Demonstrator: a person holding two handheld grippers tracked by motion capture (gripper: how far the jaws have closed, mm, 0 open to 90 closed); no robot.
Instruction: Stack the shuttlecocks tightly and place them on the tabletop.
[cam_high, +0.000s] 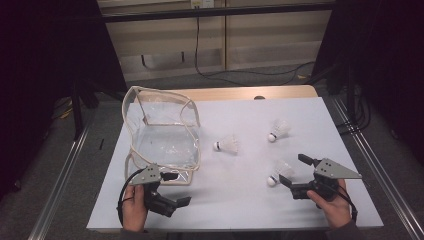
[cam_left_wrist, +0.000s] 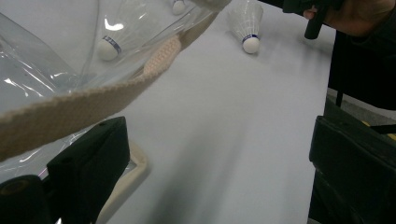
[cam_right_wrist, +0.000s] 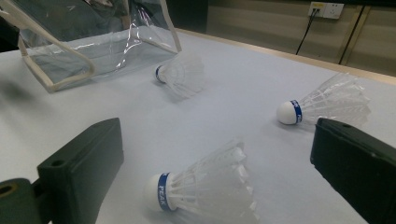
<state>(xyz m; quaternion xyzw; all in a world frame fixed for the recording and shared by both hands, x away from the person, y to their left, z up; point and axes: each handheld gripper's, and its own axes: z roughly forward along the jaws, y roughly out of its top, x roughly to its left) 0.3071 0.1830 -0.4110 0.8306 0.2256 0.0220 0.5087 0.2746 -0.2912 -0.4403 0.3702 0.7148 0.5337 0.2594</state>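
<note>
- Work in hand, as I read it: shuttlecocks into the clear bag (cam_high: 162, 132). Looks barely begun, since nothing seems to be inside the bag yet.
- Bag stands open, left of centre in high view, cream webbing trim round its edges.
- 3 shuttlecocks lie loose on the white table (cam_high: 240, 200): middle shuttlecock (cam_high: 227, 145) just right of bag, far shuttlecock (cam_high: 279, 130) upper right, near shuttlecock (cam_high: 280, 172) lower right.
- Right gripper (cam_high: 299, 172), lower right of frame: jaws wide apart, holding nothing. Near shuttlecock sits between them in right gripper view (cam_right_wrist: 205, 191), not yet pinched.
- Left gripper (cam_high: 176, 189), lower left: jaws spread wide, empty, next to bag's front corner. Webbing strap (cam_left_wrist: 70, 112) crosses upper left of left gripper view, not clamped.
- Left to do, prob.: grab all 3, drop each in the bag.
</note>
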